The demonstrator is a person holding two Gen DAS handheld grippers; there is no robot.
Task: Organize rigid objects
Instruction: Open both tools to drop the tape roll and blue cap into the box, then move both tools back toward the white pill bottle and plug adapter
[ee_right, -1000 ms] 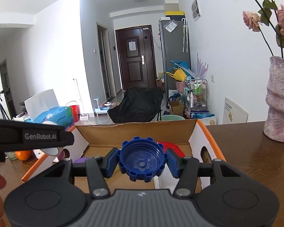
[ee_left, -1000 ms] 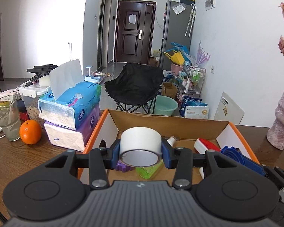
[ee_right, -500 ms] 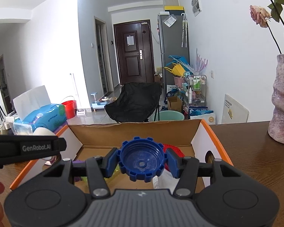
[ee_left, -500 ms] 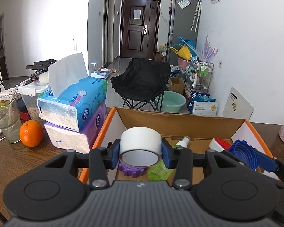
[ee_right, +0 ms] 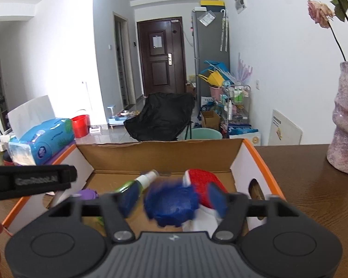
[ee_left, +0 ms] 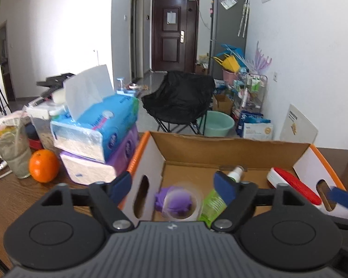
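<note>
Both grippers are held over the open cardboard box (ee_left: 232, 149) with fingers spread wide and gripping nothing — the tape roll (ee_left: 182, 202) and blue cap (ee_right: 171, 205), blurred, are apparently being dropped inside for sorting.

The tape roll (ee_left: 182, 202) under my spread left claw (ee_left: 174, 186) was a motion-blurred ghost over the purple cap (ee_left: 174, 202), so I couldn't tell whether it touched the box floor. My right claw's (ee_right: 171, 195) blue cap (ee_right: 171, 205) was smeared too, hiding much of the red brush (ee_right: 203, 180). The vase (ee_right: 345, 125) ran off the right edge.
</note>
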